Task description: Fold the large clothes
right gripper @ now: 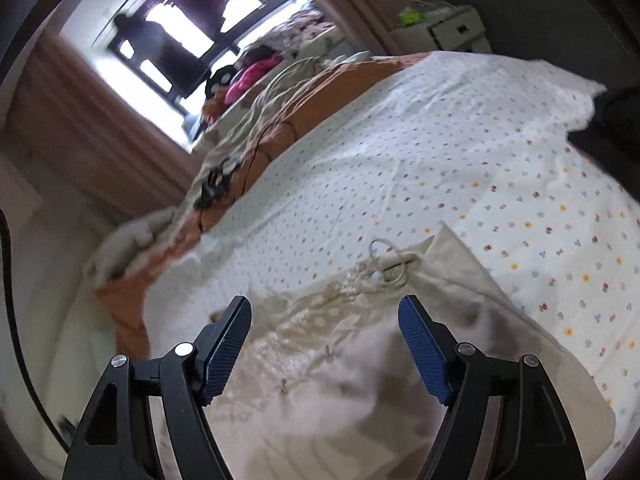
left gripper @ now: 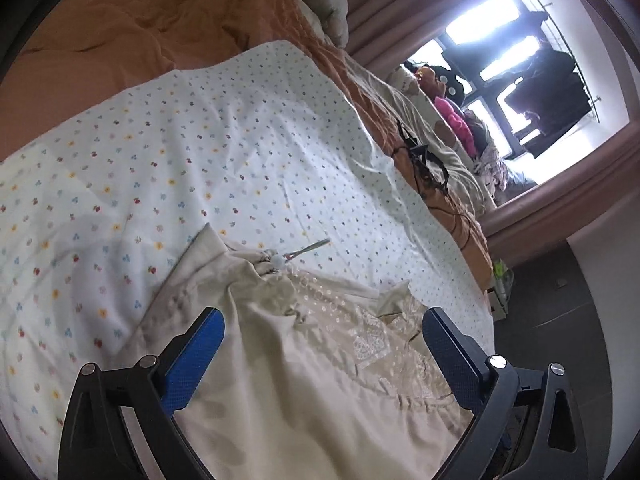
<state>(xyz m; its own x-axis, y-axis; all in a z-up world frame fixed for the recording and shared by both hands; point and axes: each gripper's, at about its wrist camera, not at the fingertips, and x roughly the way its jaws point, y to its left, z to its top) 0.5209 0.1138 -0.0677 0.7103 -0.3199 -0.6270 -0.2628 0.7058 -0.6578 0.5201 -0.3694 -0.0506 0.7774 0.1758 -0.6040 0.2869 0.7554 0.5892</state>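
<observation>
A cream garment (left gripper: 304,368) with lace and sequin trim lies on the flower-print sheet (left gripper: 208,152) of a bed. Its gathered neckline with a drawstring and white bead (left gripper: 276,261) points away from me. My left gripper (left gripper: 323,322) hovers just above the cloth, jaws spread wide, nothing pressed between the blue pads (left gripper: 196,356). In the right wrist view the same garment (right gripper: 332,380) lies below my right gripper (right gripper: 325,312), which is open too, its pads (right gripper: 424,348) clear of the fabric. A cord loop (right gripper: 386,258) lies at the neckline.
An orange quilt (left gripper: 132,40) covers the far side of the bed. Black cables (left gripper: 420,160) and a heap of clothes and toys (left gripper: 452,116) lie along the bed's edge by the window. A white cabinet (right gripper: 444,28) stands beyond the bed. Dark floor (left gripper: 560,300) borders the bed.
</observation>
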